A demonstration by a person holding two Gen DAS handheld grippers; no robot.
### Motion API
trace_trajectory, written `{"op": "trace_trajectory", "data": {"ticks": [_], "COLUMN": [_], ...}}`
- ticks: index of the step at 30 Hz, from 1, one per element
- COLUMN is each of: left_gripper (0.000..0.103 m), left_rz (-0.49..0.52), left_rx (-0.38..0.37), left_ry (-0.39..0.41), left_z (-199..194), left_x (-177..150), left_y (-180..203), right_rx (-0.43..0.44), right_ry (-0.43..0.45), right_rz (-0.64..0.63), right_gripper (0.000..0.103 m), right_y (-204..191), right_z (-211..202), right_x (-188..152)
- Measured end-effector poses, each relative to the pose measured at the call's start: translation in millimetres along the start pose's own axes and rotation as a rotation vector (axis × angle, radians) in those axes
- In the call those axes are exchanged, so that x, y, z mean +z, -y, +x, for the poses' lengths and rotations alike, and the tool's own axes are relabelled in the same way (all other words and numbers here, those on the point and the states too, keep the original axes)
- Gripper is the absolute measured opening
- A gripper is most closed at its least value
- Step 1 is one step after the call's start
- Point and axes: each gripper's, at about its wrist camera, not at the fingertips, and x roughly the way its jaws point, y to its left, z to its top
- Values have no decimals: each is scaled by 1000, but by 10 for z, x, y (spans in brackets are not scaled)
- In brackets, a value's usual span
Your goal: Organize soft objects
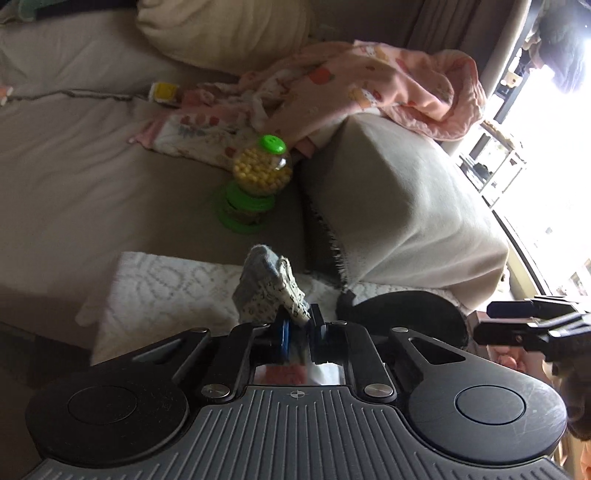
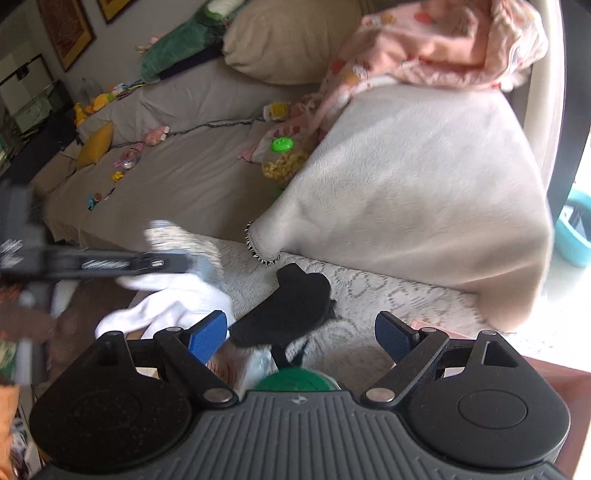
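Observation:
My left gripper [image 1: 297,325] is shut on a small grey and white patterned sock [image 1: 269,291], which sticks up above the white lace cloth [image 1: 166,291]. It also shows blurred in the right wrist view [image 2: 173,236], with the left gripper [image 2: 159,264] beside it. My right gripper [image 2: 301,334] is open and empty, its blue pads [image 2: 207,338] on either side of a black soft piece [image 2: 288,306] that lies on the lace cloth [image 2: 388,291]. A white sock [image 2: 173,306] lies to its left. The black piece also shows in the left wrist view [image 1: 402,314].
A beige sofa [image 1: 74,177] carries a pink printed blanket [image 1: 369,85], a cream pillow [image 1: 221,33] and a green-lidded jar of yellow balls [image 1: 258,173]. A padded armrest [image 2: 424,184] rises on the right. Small toys [image 2: 122,162] and a green plush [image 2: 177,48] lie farther along the sofa.

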Motion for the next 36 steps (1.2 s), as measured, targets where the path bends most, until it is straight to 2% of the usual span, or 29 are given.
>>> {"op": "trace_trajectory", "data": {"ticks": [3, 5, 7, 8, 9, 11, 14, 17, 22, 26, 28, 33, 36], "left_gripper": [12, 12, 12, 12, 12, 12, 12, 12, 12, 23, 23, 22, 18], "left_rz": [-13, -35, -56, -68, -81, -97, -112, -93, -66, -33, 3, 24, 31], "left_rx": [56, 71, 80, 75, 67, 36, -19, -49, -127, -78, -37, -5, -9], "left_ry": [24, 21, 2, -10, -23, -26, 17, 61, 78, 64, 42, 18, 2], "left_z": [-192, -284, -330, -336, -339, -359, -441, -464, -234, 70, 184, 366, 435], "left_x": [-148, -268, -377, -437, -499, -647, -764, -753, -679, -665, -685, -708, -725], "left_y": [-219, -387, -568, -641, -715, -836, -896, -811, -589, -403, -319, -243, -232], "right_rx": [-50, -69, -52, -52, -57, -61, -39, -61, -60, -93, -102, -155, -144], "right_ry": [-47, -83, -133, -150, -160, -152, -128, -78, 1, -4, -22, -25, -33], "right_rz": [21, 38, 55, 60, 58, 47, 20, -48, -122, -160, -162, -197, -173], "right_gripper": [86, 77, 50, 44, 31, 27, 15, 12, 12, 12, 12, 13, 13], "right_y": [-37, -46, -46, -57, -75, -115, -200, -360, -567, -675, -669, -635, -583], "right_z": [318, 481, 600, 633, 648, 622, 506, 340, 28, -77, -86, 1, 70], "right_x": [99, 139, 151, 145, 130, 124, 172, 244, 332, 257, 198, 67, 77]}}
